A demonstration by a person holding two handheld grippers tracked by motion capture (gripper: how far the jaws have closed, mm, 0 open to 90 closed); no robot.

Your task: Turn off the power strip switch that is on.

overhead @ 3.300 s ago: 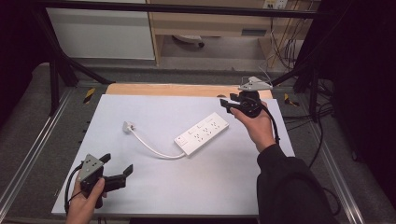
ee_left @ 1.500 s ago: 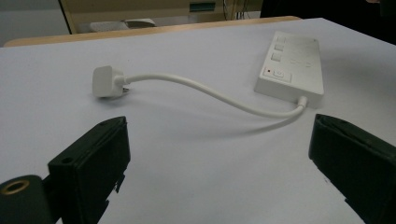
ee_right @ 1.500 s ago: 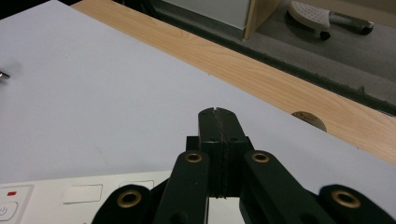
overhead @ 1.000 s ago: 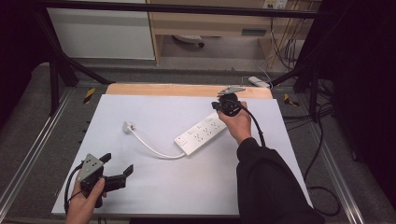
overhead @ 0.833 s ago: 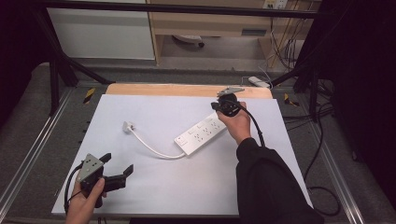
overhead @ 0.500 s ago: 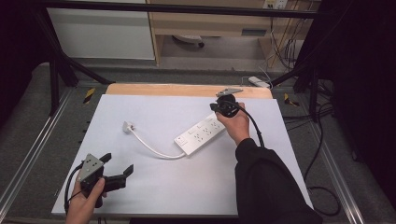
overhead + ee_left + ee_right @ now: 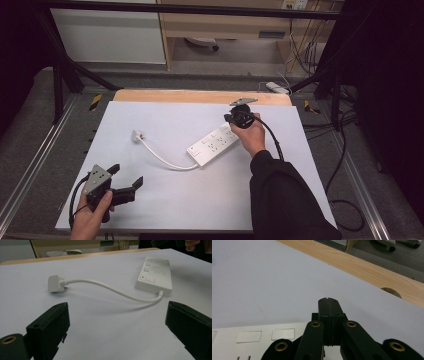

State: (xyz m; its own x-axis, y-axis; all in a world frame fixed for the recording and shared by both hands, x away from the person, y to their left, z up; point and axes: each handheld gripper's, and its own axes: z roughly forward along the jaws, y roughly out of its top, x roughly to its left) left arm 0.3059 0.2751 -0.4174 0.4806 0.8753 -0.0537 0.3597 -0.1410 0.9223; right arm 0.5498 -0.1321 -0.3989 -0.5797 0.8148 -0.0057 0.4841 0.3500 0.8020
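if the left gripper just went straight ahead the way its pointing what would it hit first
Probably the white cable, which crosses the line between the open left gripper and beyond, running from the plug to the power strip. Depth is hard to judge; only bare table lies before it.

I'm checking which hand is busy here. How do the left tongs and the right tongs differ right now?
The left tongs have their jaws spread wide apart, while the right tongs are shut with nothing between them. The left tongs sit near the front edge of the table, well away from the power strip; the right tongs are over its far end. Both are black and hand-held.
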